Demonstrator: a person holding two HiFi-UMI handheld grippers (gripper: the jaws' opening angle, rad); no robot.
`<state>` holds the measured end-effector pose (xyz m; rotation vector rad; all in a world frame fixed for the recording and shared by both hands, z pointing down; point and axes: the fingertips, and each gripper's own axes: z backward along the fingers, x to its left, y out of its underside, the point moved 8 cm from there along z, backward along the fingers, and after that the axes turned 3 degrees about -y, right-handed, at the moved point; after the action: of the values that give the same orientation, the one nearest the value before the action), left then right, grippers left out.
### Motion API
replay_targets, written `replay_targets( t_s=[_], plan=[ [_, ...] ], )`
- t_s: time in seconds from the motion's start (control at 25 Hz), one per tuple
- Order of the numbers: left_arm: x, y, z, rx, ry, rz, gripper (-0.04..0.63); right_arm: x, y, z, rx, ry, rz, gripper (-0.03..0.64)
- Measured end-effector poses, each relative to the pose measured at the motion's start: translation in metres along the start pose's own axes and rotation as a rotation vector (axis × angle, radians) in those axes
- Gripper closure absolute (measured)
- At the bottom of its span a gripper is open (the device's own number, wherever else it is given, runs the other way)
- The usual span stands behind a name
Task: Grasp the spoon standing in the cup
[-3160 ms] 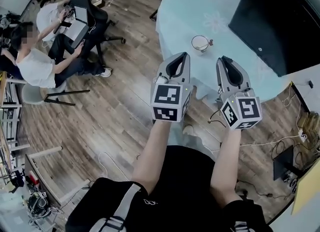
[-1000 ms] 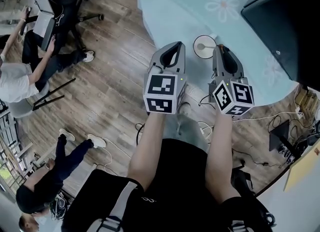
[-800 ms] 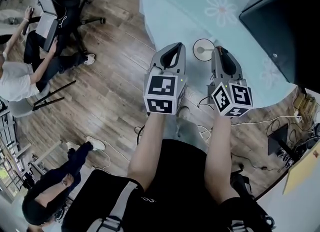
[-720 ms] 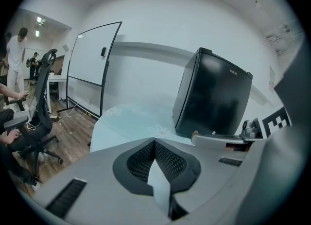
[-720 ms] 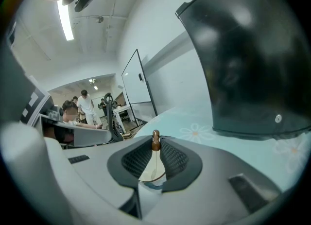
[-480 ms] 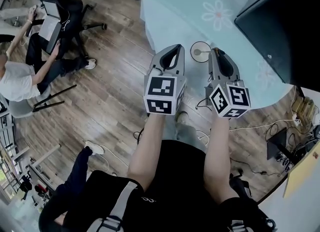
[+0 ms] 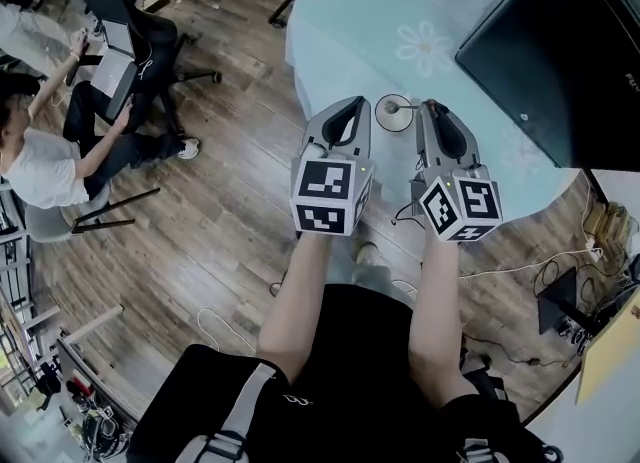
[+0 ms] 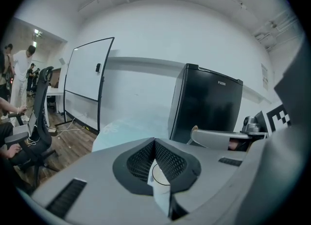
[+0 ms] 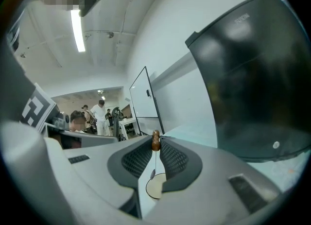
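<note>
A white cup (image 7: 392, 113) stands near the front edge of the round table with a pale blue cloth (image 7: 350, 21). My right gripper (image 7: 429, 107) is shut on the spoon (image 9: 155, 141), pinching the brown knob at the top of its thin handle. The small bowl hangs straight down over the cup (image 9: 154, 189). In the head view the spoon (image 7: 408, 106) reaches from the cup's mouth to the right jaw tips. My left gripper (image 7: 350, 103) hovers just left of the cup, its jaw tips meeting with nothing between them. The cup (image 8: 163, 175) shows below it.
A black cabinet (image 7: 560, 51) stands at the table's right. People sit at desks with office chairs at the far left (image 7: 50, 151). A whiteboard (image 8: 90, 80) stands beyond the table. Cables (image 7: 560, 281) lie on the wooden floor at the right.
Both grippers have risen together, and the cup looks smaller and further below them. The right gripper has kept its hold on the spoon.
</note>
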<state>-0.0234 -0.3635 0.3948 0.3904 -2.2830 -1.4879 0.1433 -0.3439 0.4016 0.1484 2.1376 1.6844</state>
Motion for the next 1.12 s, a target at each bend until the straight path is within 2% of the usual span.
replay_targets(
  t_s=[0.76,1.12],
  plan=[
    [-0.035,-0.028,0.04,-0.116,-0.006,-0.049,0.584,0.017,-0.053,0.05,-0.092,-0.032,0.13,0.566],
    [-0.054,-0.043,0.069,-0.194,-0.044,-0.072,0.584,0.018,-0.074,0.086,-0.157,-0.053,0.169,0.566]
  ],
)
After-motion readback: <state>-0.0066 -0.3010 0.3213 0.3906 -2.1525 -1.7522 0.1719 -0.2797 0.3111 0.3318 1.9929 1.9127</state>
